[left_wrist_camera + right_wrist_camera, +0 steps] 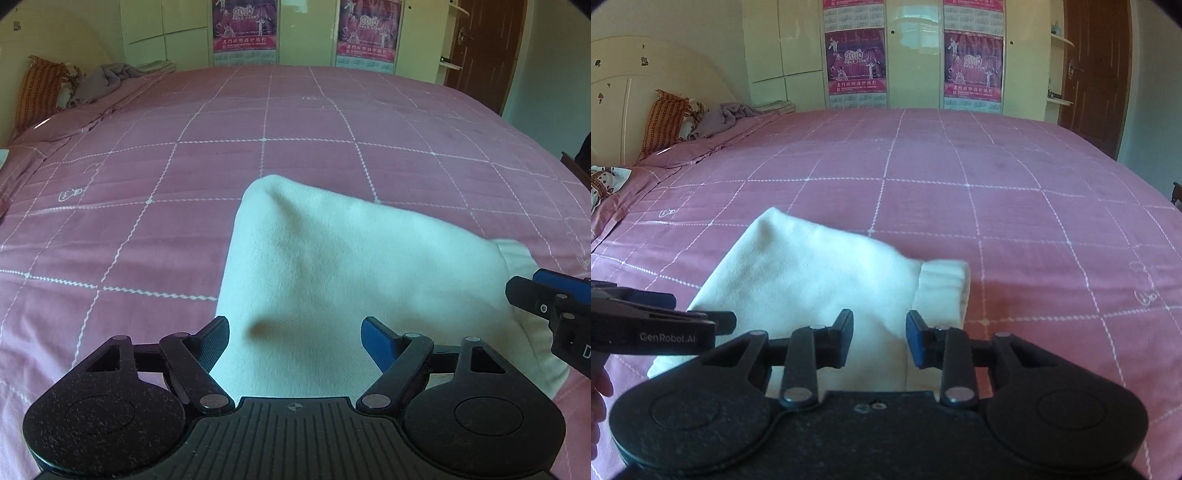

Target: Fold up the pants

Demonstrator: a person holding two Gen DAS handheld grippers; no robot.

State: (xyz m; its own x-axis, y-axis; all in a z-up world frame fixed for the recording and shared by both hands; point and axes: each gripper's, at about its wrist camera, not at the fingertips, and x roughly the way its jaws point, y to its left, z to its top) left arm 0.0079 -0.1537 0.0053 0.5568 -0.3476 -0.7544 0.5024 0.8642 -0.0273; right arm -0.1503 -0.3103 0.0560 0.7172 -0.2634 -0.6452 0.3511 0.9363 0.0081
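The white pants (332, 266) lie folded in a compact bundle on the pink bed, with a ribbed cuff (515, 254) at the right end. They also show in the right wrist view (812, 280), cuff (942, 291) to the right. My left gripper (295, 332) is open, its jaws wide apart over the near edge of the pants, holding nothing. My right gripper (879, 332) is open, jaws apart just above the pants near the cuff. Each gripper shows in the other's view: the right one (546, 295) at the right edge, the left one (665, 325) at the left.
The pink checked bedspread (258, 129) covers a wide bed. An orange pillow (40, 88) and a grey crumpled cloth (107, 79) lie at the far left by the headboard. A cupboard with posters (243, 26) and a brown door (484, 48) stand beyond the bed.
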